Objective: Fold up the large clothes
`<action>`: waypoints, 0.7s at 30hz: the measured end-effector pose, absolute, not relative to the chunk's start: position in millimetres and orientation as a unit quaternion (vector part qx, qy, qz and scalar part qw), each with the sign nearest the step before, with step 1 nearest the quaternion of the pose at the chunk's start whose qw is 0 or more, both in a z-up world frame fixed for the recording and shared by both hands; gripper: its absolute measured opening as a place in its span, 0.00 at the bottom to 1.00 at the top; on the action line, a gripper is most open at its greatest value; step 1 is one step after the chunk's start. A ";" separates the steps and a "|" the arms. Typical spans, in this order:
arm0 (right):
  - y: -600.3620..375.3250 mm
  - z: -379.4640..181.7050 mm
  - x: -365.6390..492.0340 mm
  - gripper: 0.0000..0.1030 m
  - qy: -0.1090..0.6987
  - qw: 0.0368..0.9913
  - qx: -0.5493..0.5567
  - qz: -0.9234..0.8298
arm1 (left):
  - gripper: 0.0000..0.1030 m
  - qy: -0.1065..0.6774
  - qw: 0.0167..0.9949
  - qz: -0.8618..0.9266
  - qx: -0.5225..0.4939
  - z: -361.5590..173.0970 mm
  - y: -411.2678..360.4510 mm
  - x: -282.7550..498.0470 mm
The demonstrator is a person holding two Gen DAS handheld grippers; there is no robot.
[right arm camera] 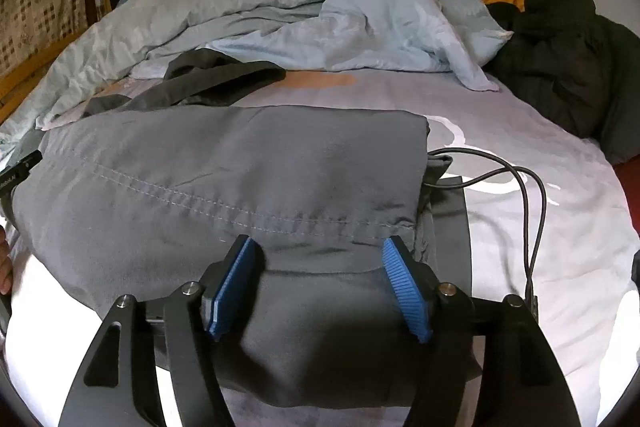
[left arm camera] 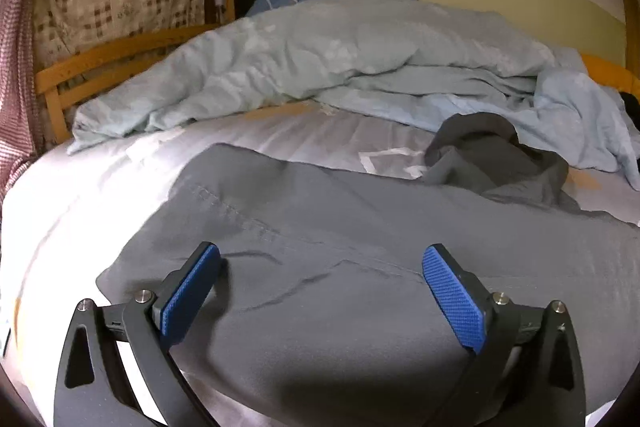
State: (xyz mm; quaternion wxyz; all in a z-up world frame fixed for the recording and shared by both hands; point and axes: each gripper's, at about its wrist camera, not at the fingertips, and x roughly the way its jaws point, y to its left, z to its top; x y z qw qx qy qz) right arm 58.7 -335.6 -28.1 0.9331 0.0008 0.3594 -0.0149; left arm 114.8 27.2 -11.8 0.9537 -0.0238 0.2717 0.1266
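Left gripper (left arm camera: 322, 291) hung over the grey garment (left arm camera: 360, 227) on the bed (left arm camera: 100, 187), jaws wide apart, nothing in them. Right gripper (right arm camera: 316, 283) sat over its stitched hem, jaws apart too, not pinching. Cable (right arm camera: 536, 195) lay just right of it.

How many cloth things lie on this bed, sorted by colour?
Grey: 1, the folded garment
Dark charcoal: 1, the crumpled garment
Black: 1, the jacket heap
Light blue: 1, the bunched duvet
Total: 4
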 end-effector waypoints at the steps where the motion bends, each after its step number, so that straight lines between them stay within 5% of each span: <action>1: -335.5 -28.0 58.9 0.67 0.359 0.933 0.003 -0.014 | 0.97 0.267 0.955 0.125 -0.019 -11.4 26.1 113.1; 9: -350.1 7.3 11.9 0.65 0.181 0.976 0.090 -0.084 | 0.97 0.232 0.964 0.130 -0.013 -9.9 21.4 98.1; 17: -347.5 13.0 19.8 0.72 0.205 0.973 0.084 -0.072 | 0.96 0.246 0.964 0.087 0.039 3.0 5.6 112.2; 21: -356.1 13.9 18.9 0.81 0.200 0.972 0.058 -0.111 | 0.96 0.184 0.970 0.142 0.066 73.8 -2.5 105.6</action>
